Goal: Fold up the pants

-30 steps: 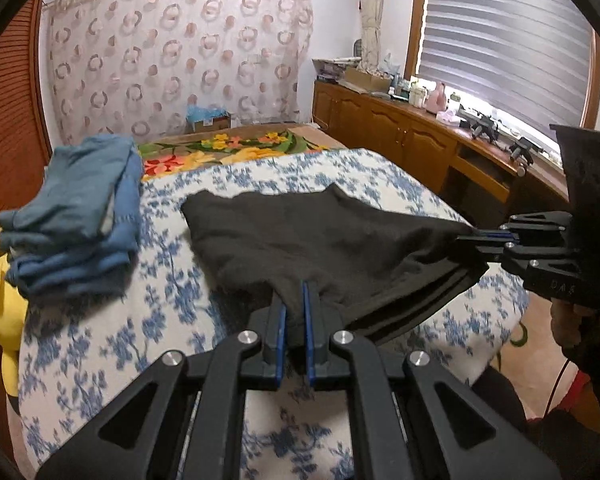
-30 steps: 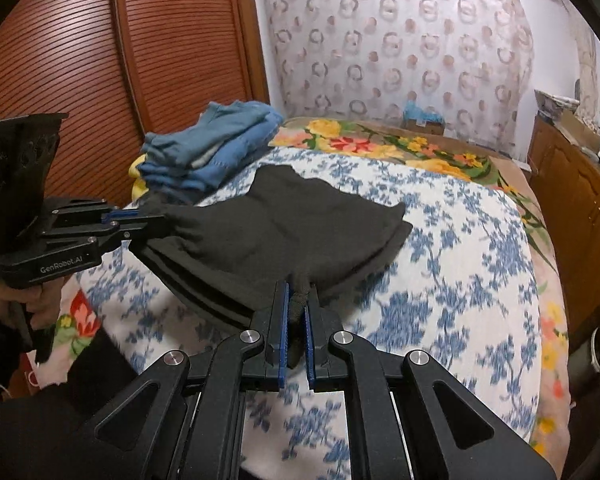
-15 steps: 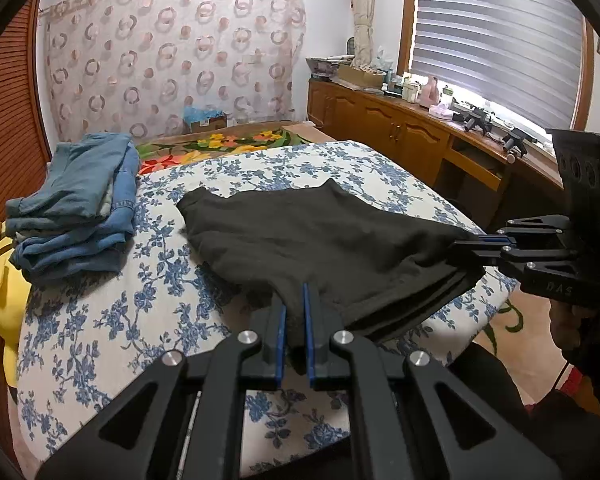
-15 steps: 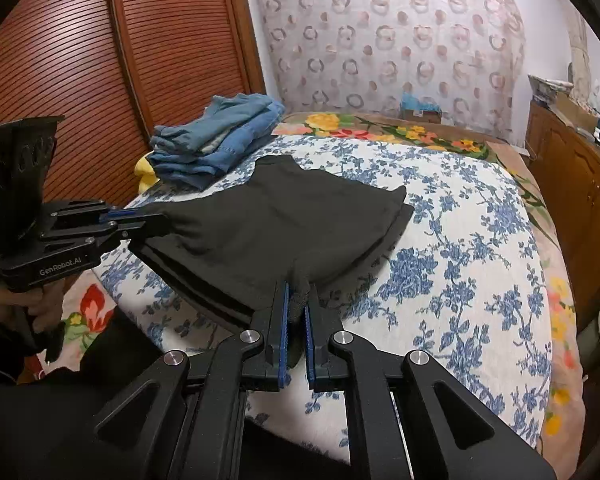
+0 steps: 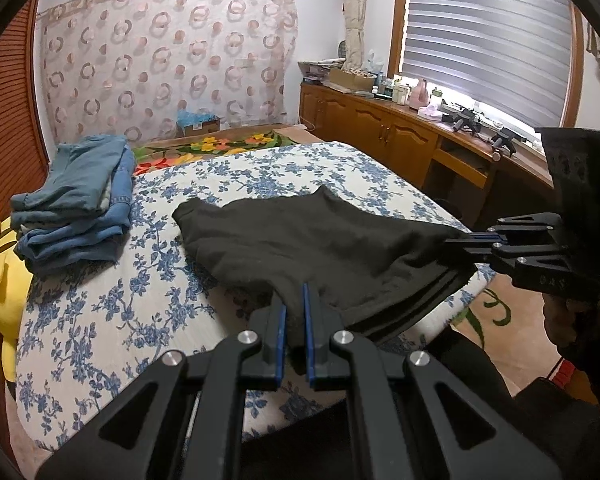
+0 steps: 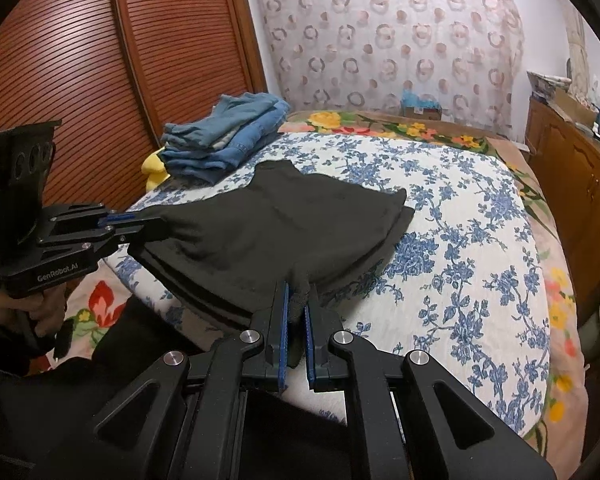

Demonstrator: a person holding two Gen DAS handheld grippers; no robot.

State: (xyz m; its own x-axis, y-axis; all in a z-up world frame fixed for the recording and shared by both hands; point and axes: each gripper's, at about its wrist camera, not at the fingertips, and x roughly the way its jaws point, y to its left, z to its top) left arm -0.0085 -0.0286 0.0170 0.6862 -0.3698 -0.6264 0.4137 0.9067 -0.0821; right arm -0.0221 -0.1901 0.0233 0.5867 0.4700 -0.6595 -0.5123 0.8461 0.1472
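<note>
Left wrist view: black pants [image 5: 312, 240], folded in layers, lie across the bed's [image 5: 100, 320] near edge, long axis running side to side between the claws. The left claw [image 5: 295, 312] pinches one near corner; the right claw [image 5: 460, 242] pinches the other. Folded jeans [image 5: 80, 200] sit stacked well apart.

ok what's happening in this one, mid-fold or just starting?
Mid-fold. A person holds a gripper in each hand. The left gripper and the right gripper are each shut on a near corner of the black pants, which already lie in stacked layers on the floral bedspread. The near edge is lifted off the bed; the far part rests flat. A stack of folded jeans sits at the bed's far left side.
</note>
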